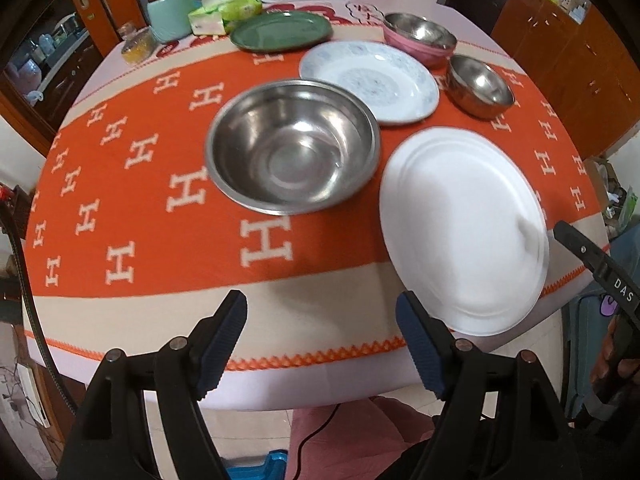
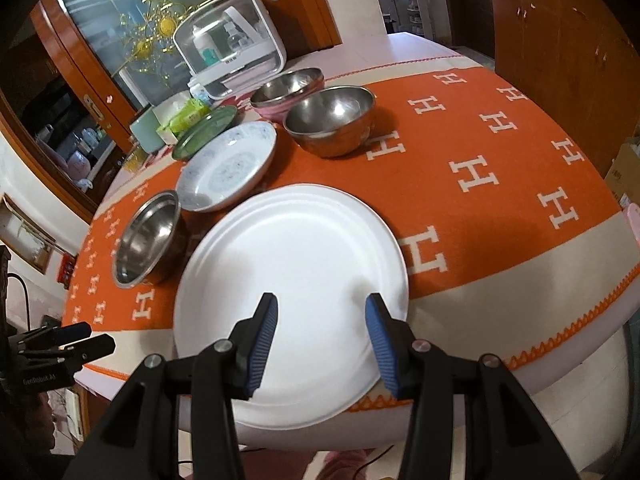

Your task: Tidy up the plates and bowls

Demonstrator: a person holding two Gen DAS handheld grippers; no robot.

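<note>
while jaws gape, white plate (image 2: 292,280) rests.

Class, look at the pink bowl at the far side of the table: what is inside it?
A steel bowl sits nested inside the pink bowl. The steel bowl looks empty. The pink bowl's own inside is covered, so nothing beneath the steel bowl can be seen.

white plate (image 2: 292,280) flat at table edge, steel bowl (image 1: 294,158) upright beside
</note>
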